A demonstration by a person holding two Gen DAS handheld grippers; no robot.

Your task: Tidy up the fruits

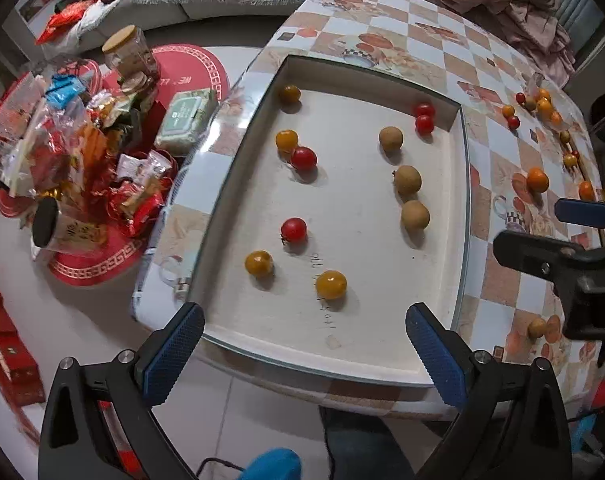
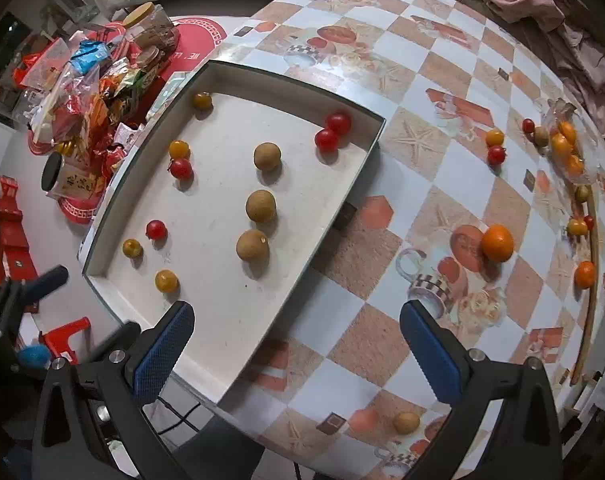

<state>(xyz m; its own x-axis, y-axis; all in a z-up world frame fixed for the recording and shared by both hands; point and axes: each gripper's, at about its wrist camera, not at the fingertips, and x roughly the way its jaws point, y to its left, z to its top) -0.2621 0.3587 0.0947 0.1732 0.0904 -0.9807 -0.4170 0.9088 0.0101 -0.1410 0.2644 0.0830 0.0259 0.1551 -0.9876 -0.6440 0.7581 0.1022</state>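
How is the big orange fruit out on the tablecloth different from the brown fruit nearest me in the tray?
The orange fruit is bright orange and glossy; the brown fruit is dull tan and matte. The orange fruit sits on the checked tablecloth outside the tray; the brown fruit lies inside it, lined up with two others like it. Both are round, loose, and touched by neither gripper.

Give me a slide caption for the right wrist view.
Open right gripper hovers over white tray of sorted fruit.
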